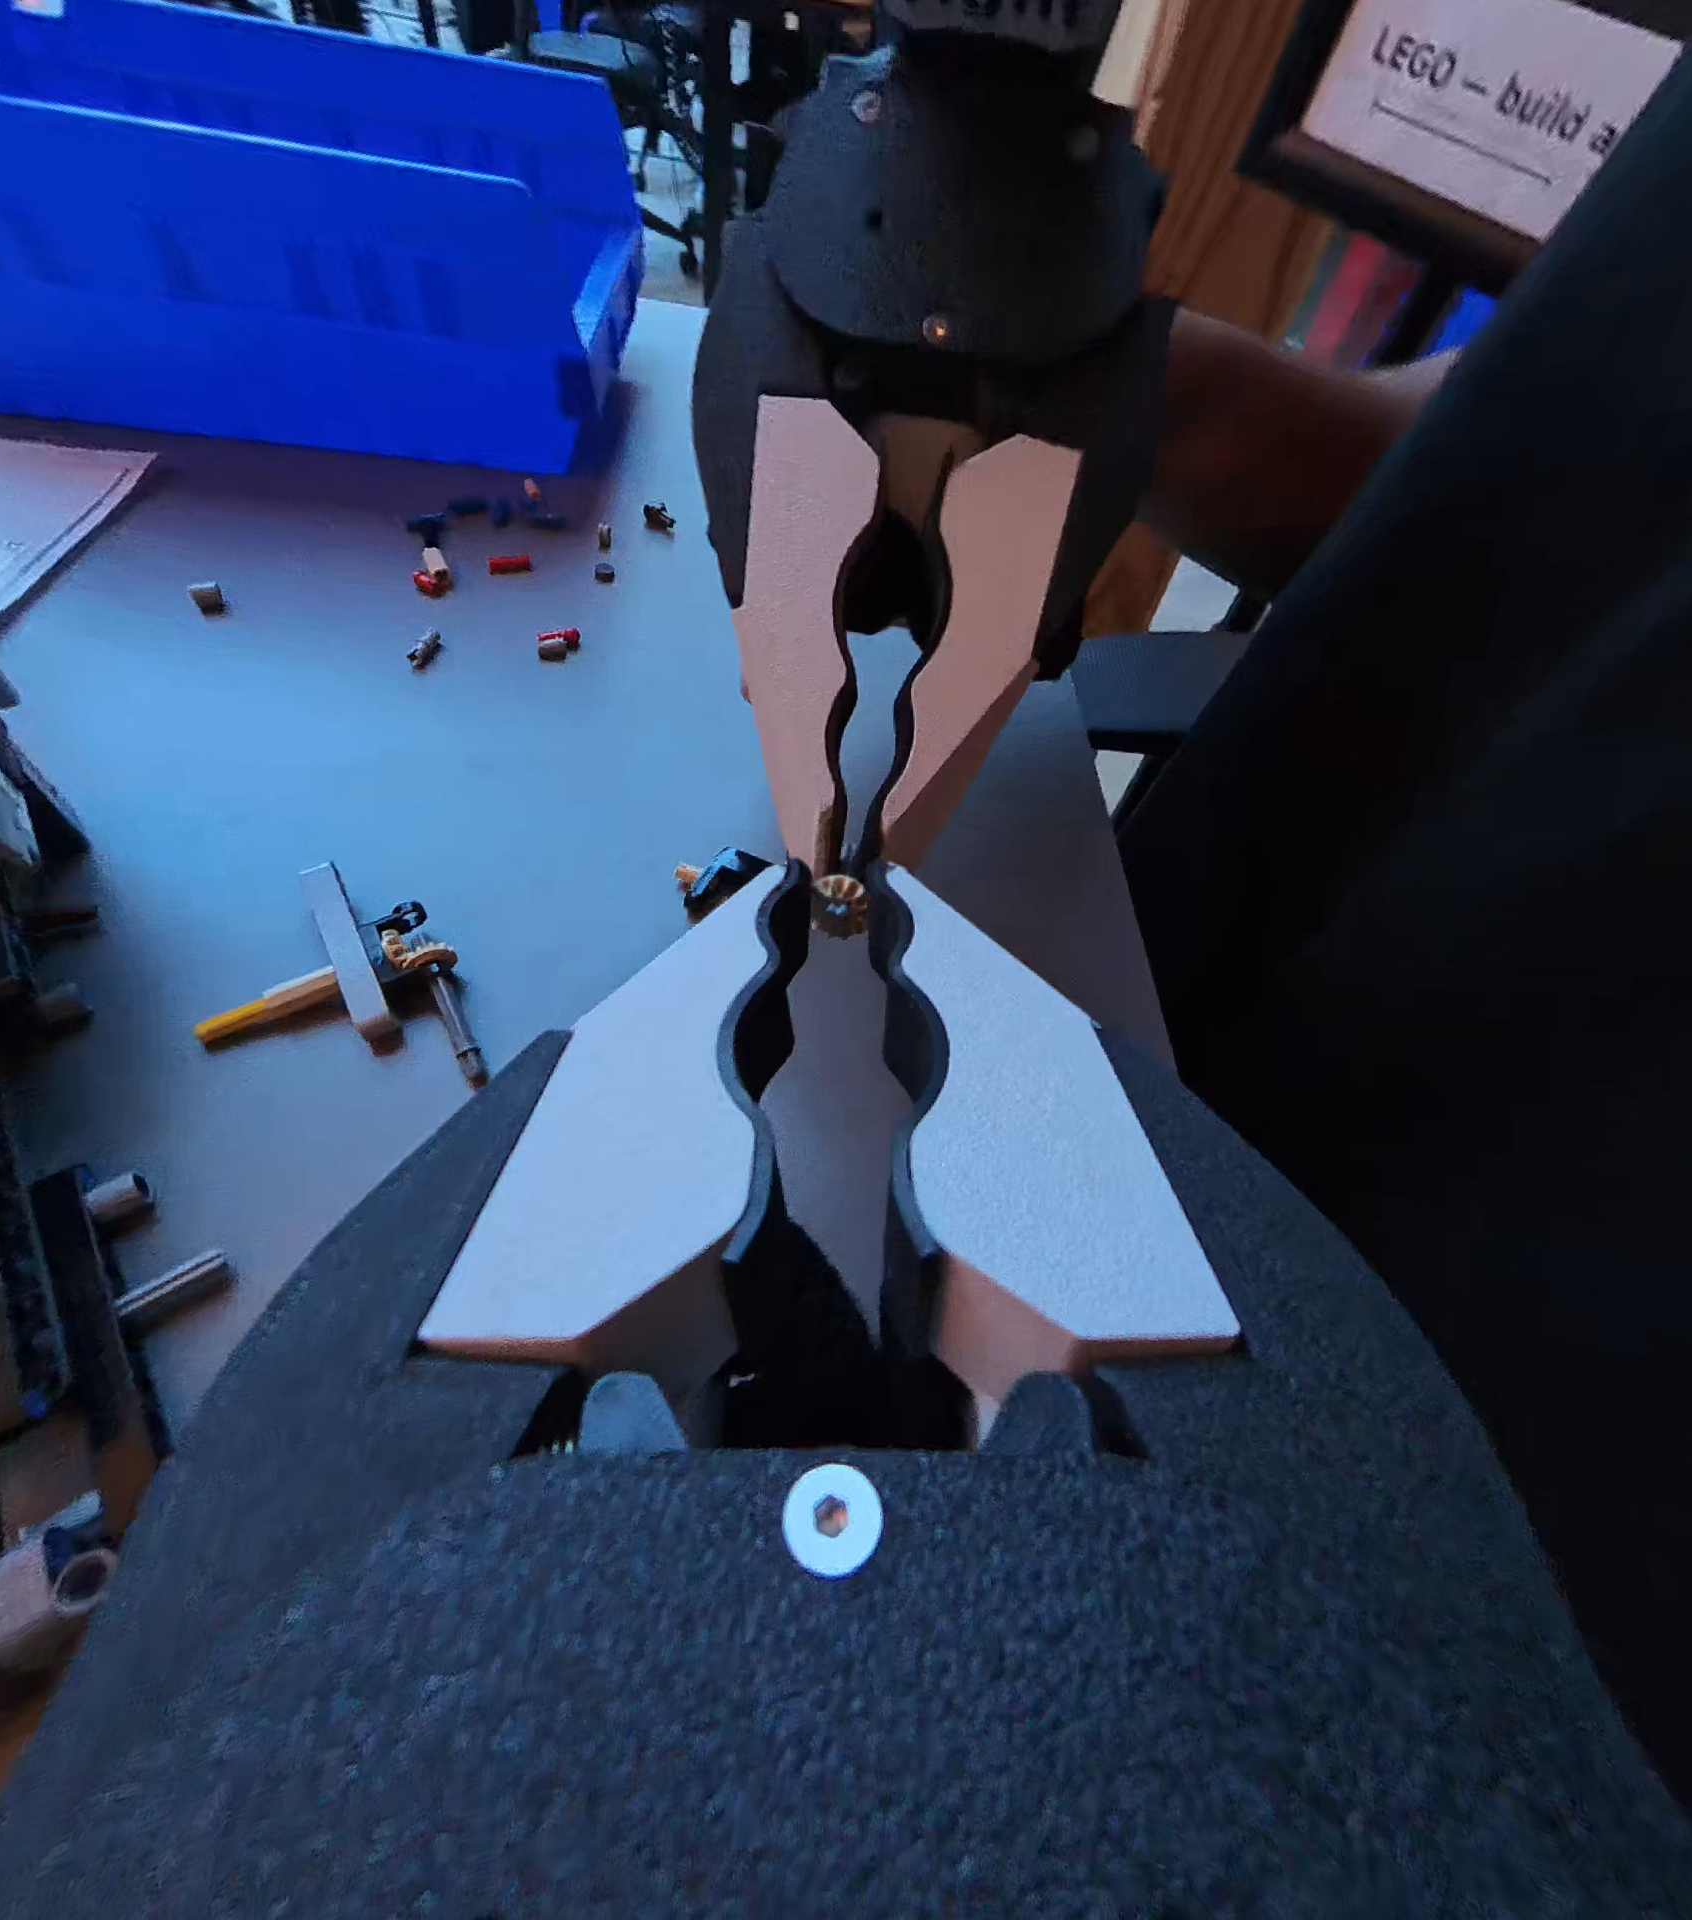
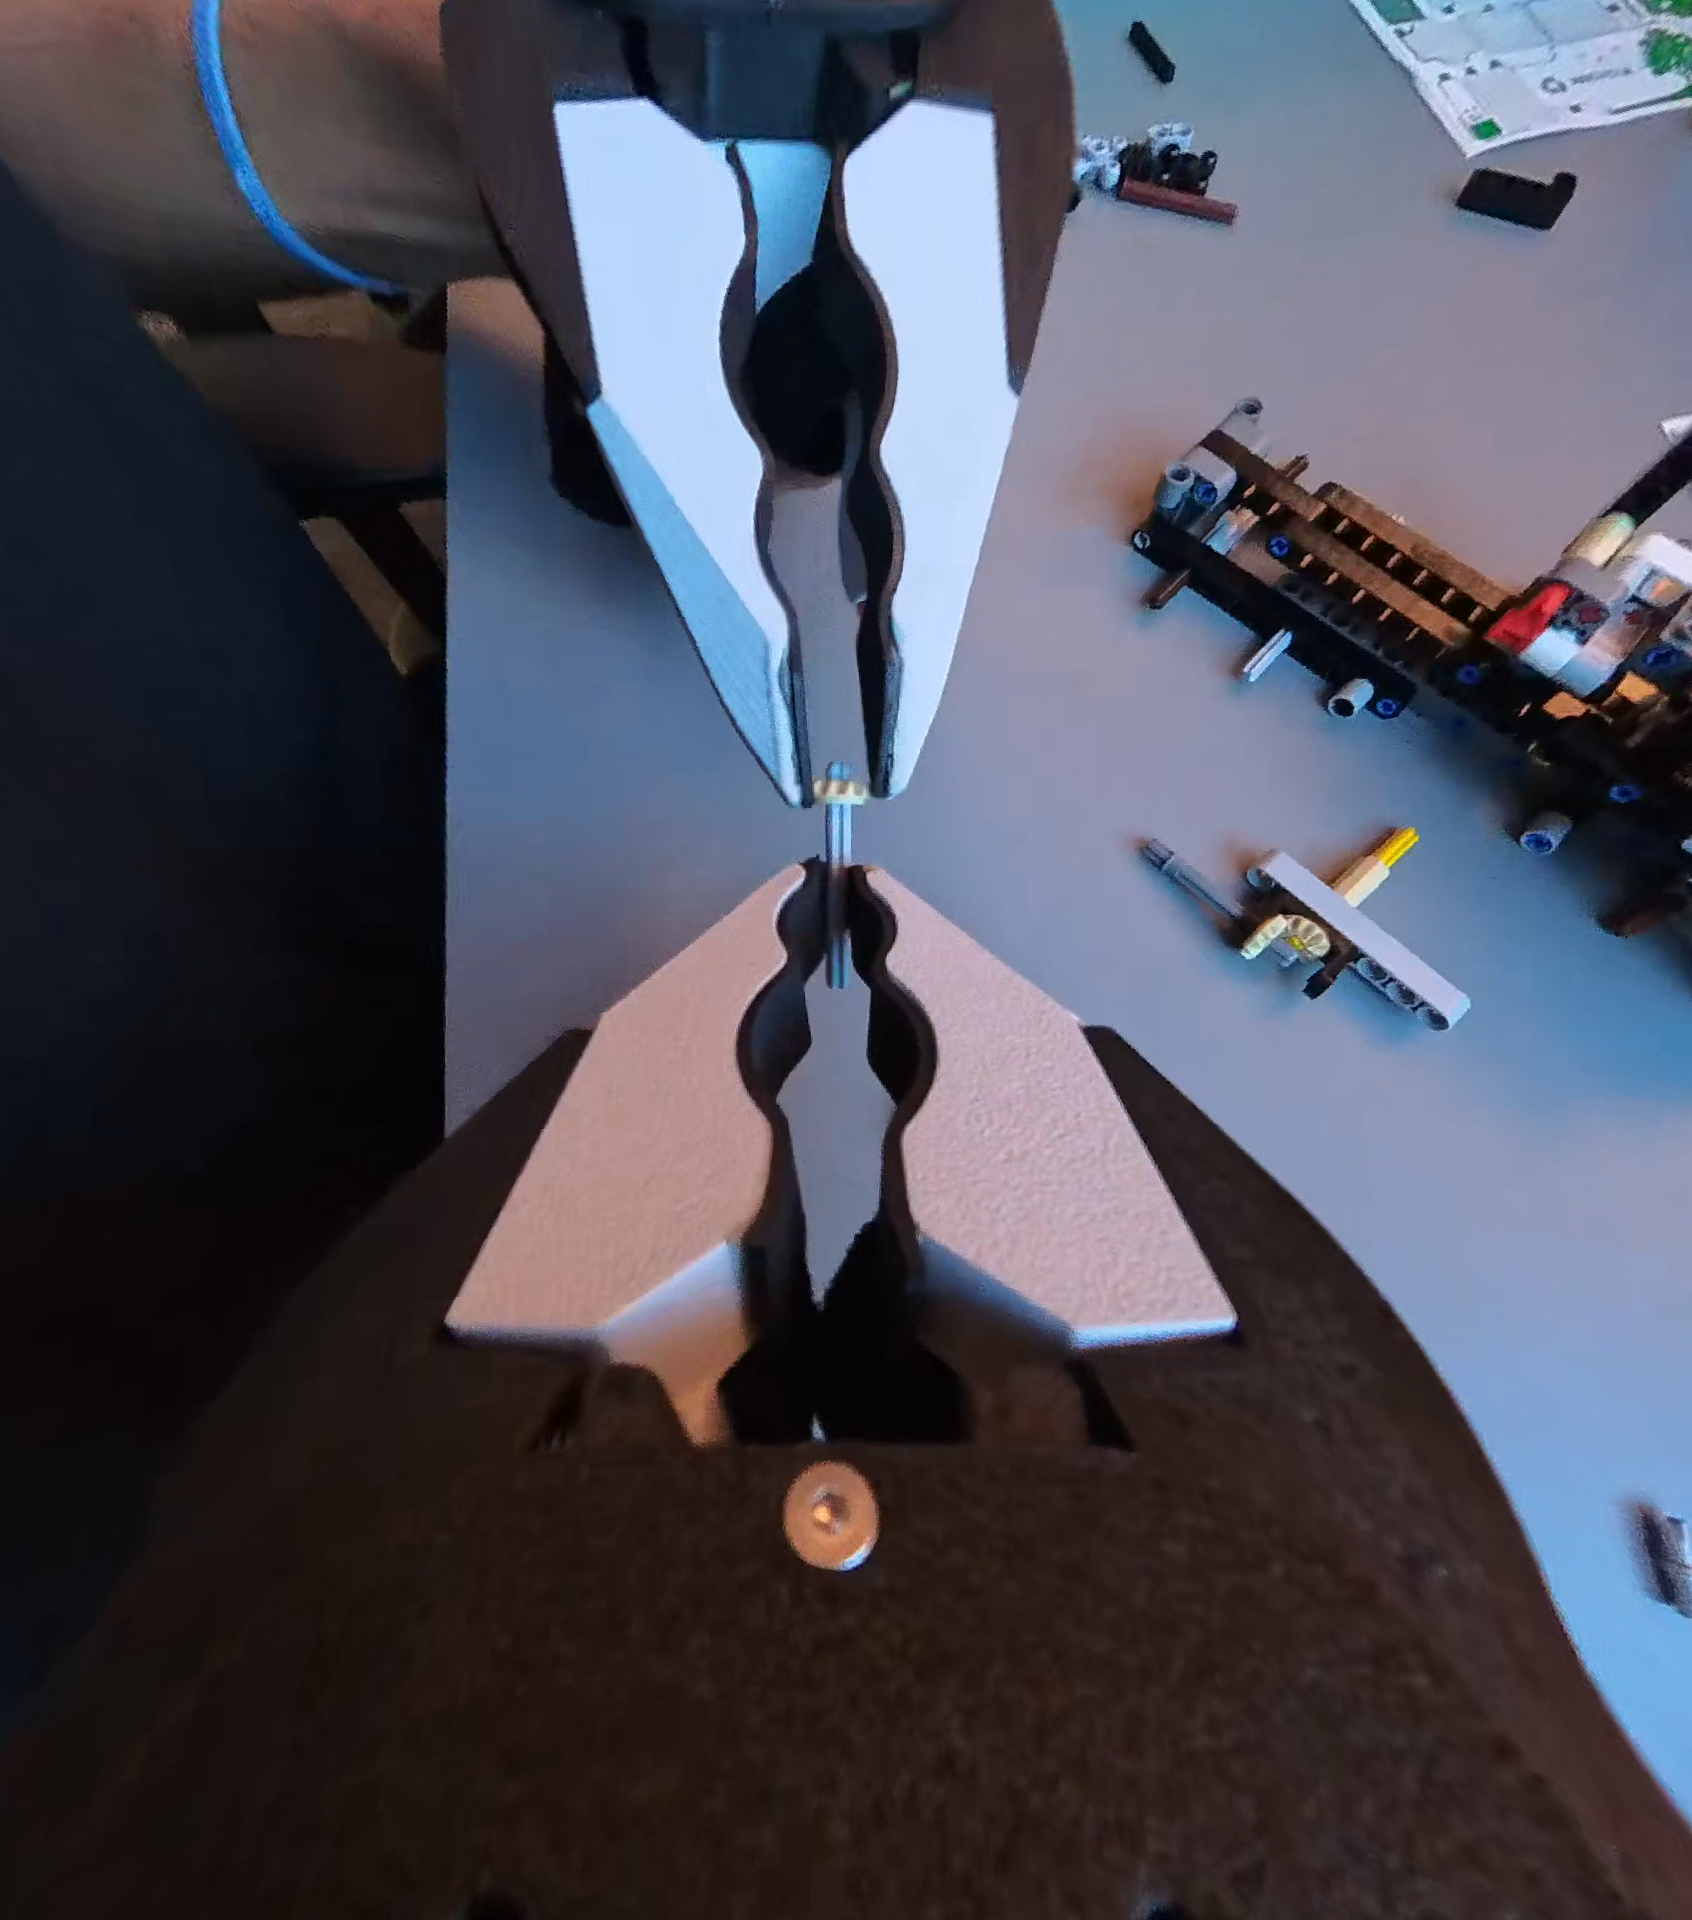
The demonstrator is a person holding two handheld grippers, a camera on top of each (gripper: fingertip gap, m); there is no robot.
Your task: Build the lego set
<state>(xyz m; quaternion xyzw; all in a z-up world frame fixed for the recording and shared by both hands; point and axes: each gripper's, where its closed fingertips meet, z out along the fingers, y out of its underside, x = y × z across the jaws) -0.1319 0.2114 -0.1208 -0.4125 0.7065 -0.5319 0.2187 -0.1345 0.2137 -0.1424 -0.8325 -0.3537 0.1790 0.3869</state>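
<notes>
My left gripper (image 1: 839,881) is shut on a small tan gear (image 1: 837,902), held above the grey table near its edge. In the right wrist view the left gripper (image 2: 844,798) comes down from the top with the tan gear (image 2: 844,795) at its tips. My right gripper (image 2: 834,875) is shut on a thin grey axle (image 2: 838,935) that points up into the gear. The two grippers meet tip to tip. In the left wrist view the right gripper (image 1: 852,836) comes from the top, and the axle is hidden there.
A sub-assembly of a white beam, yellow axle and tan gear (image 2: 1341,925) lies on the table (image 2: 1133,1247). A large black model (image 2: 1444,613) stands beyond it. A blue bin (image 1: 250,260) and several loose pins (image 1: 509,582) lie farther off. A booklet (image 2: 1569,62) lies at a corner. Both grippers' tips are close together, under 4 cm apart.
</notes>
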